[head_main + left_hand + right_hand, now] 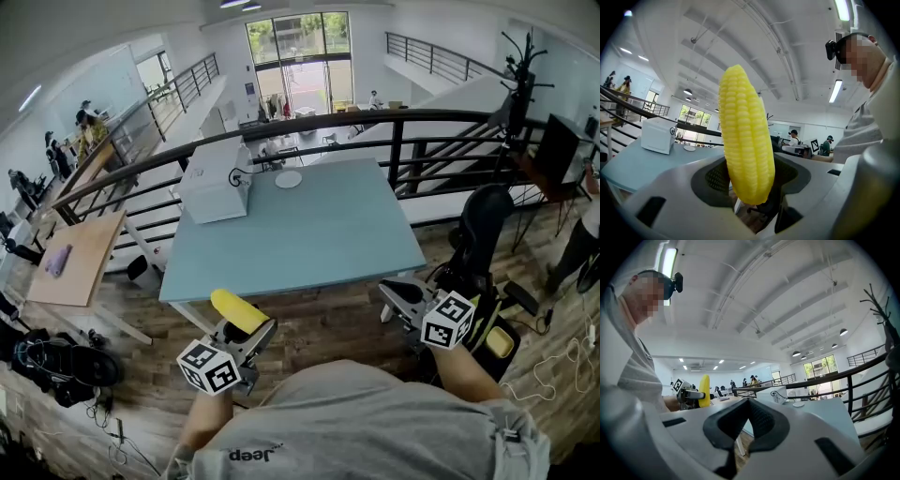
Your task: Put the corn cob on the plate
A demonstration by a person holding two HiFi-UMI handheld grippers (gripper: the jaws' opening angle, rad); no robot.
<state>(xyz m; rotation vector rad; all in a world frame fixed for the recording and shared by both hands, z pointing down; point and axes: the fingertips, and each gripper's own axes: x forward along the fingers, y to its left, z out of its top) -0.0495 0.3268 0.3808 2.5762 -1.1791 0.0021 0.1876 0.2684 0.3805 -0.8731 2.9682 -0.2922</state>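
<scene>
A yellow corn cob [238, 310] sticks up from my left gripper [251, 330], which is shut on its lower end, just short of the near edge of the light blue table [309, 234]. In the left gripper view the cob [744, 136] stands upright between the grey jaws. A small white plate [288, 179] lies at the table's far edge, also seen as plate [689, 148] and plate [798, 404]. My right gripper [389, 292] hangs off the table's near right corner, its pads [761, 420] together with nothing between them. From there the cob [704, 391] shows at the left.
A white box-shaped appliance [216, 187] sits on the table's far left. A black railing [394, 122] runs behind the table. A black office chair [483, 225] stands at the right, a wooden desk [80, 258] and bags [56, 361] at the left.
</scene>
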